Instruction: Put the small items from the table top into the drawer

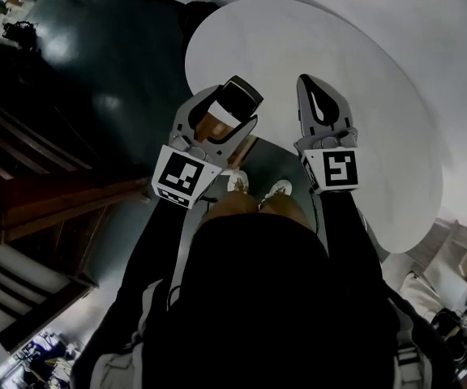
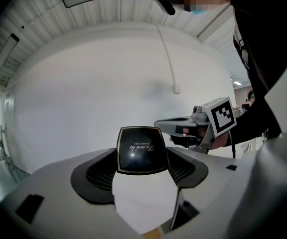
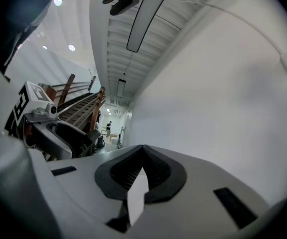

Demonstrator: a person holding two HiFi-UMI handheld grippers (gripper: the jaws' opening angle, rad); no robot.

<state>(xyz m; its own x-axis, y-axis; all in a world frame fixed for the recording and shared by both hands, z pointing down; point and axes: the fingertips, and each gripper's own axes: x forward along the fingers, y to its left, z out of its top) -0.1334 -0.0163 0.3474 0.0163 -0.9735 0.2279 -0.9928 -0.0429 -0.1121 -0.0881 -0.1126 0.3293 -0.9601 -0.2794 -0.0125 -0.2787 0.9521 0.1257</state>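
My left gripper [image 1: 235,102] is shut on a small black case with a gold rim [image 1: 238,97]. In the left gripper view the case [image 2: 139,150] stands upright between the jaws, with faint gold print on its face. My right gripper [image 1: 306,82] is held beside it, jaws together with nothing between them; in its own view the pads [image 3: 156,169] meet at the tip [image 3: 143,149]. Both grippers are raised above the white round table [image 1: 371,128] and point at a plain white wall. No other small items or drawer can be made out.
My shoes [image 1: 238,181] stand on the dark floor [image 1: 112,79] at the table's near edge, beside a brown wooden piece [image 1: 243,149]. A wooden staircase [image 1: 31,193] runs along the left. The right gripper [image 2: 203,126] shows in the left gripper view.
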